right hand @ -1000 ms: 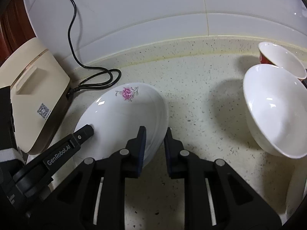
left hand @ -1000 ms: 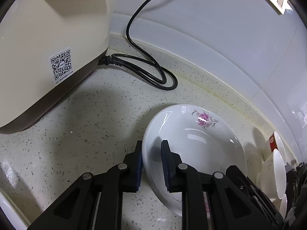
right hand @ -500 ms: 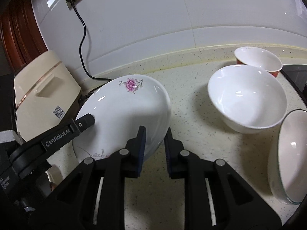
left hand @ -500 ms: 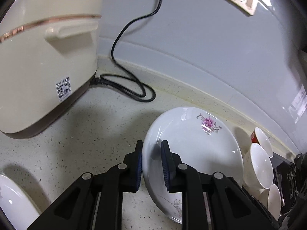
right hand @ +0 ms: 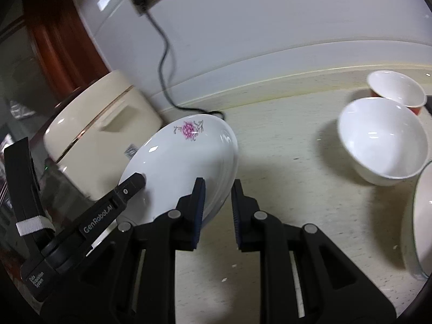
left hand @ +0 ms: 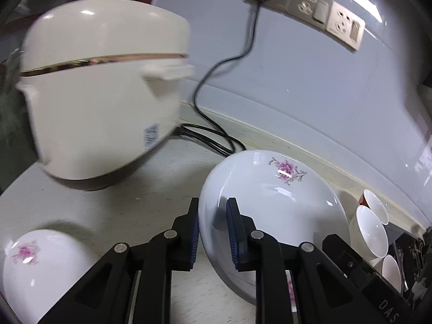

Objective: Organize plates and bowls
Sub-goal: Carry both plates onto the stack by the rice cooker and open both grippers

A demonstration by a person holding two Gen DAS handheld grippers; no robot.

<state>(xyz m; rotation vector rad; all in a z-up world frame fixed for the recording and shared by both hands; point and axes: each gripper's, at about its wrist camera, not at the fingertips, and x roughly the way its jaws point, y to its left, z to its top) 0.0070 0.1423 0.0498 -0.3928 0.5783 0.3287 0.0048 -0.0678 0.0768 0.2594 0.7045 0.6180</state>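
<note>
A white plate with a pink flower (left hand: 272, 202) (right hand: 183, 162) hangs tilted above the speckled counter, held from both sides. My left gripper (left hand: 213, 225) is shut on its left rim, and my right gripper (right hand: 217, 205) is shut on its right rim. In the right wrist view the left gripper's finger (right hand: 129, 186) lies across the plate's face. A second flowered plate (left hand: 32, 267) lies on the counter at the lower left. A white bowl (right hand: 383, 140) stands at the right, with a red-and-white bowl (right hand: 397, 89) behind it.
A cream rice cooker (left hand: 100, 113) stands at the left, its black cord (left hand: 216, 135) running up to the wall sockets (left hand: 305, 5). Part of a glass-rimmed dish (right hand: 421, 224) shows at the right edge. Several bowls (left hand: 370, 229) stand by a dark rack at the far right.
Both grippers have lifted the flowered plate off the counter and tipped upward, so more of the wall and sockets shows. The rice cooker and bowls now look lower and farther.
</note>
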